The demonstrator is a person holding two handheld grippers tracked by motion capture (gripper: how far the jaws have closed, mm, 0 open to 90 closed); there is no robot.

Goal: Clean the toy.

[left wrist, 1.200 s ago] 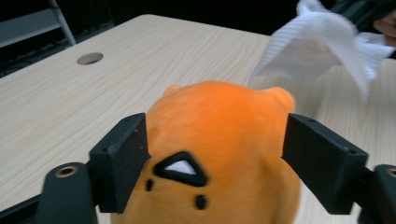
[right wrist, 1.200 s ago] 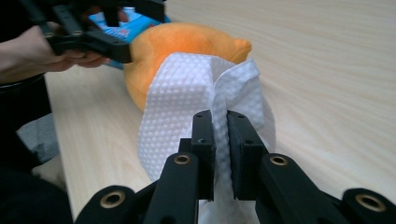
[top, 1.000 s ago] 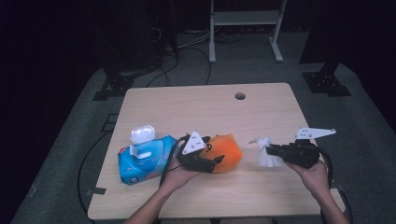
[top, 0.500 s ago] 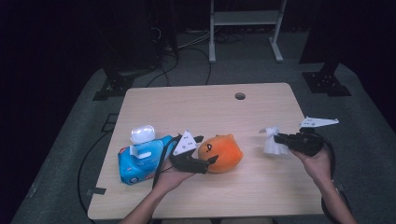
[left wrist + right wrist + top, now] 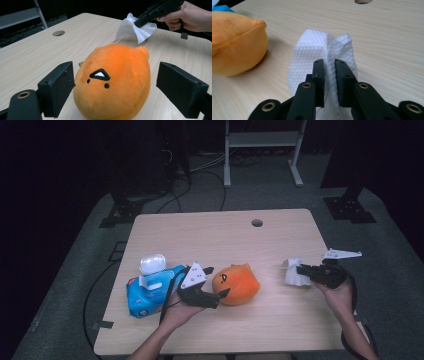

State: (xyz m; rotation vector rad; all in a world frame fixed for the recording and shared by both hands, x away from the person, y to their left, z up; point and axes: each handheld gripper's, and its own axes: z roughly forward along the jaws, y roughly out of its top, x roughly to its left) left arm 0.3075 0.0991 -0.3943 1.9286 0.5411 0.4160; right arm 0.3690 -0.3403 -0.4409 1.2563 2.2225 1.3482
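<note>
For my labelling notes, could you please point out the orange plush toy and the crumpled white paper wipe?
Orange plush toy (image 5: 117, 82), left gripper view, middle of its face.
Crumpled white paper wipe (image 5: 308, 52), right gripper view, its dimpled upper fold.

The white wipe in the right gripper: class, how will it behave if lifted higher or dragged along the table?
The white wipe is probably floppy: it folds and bunches around the right gripper. It looks thin and light, so it should lift easily. Dragged over the table, it would likely crumple rather than slide flat.

Probably a lab or studio, dark surroundings, lone wooden table, floor cables, metal stands
</note>
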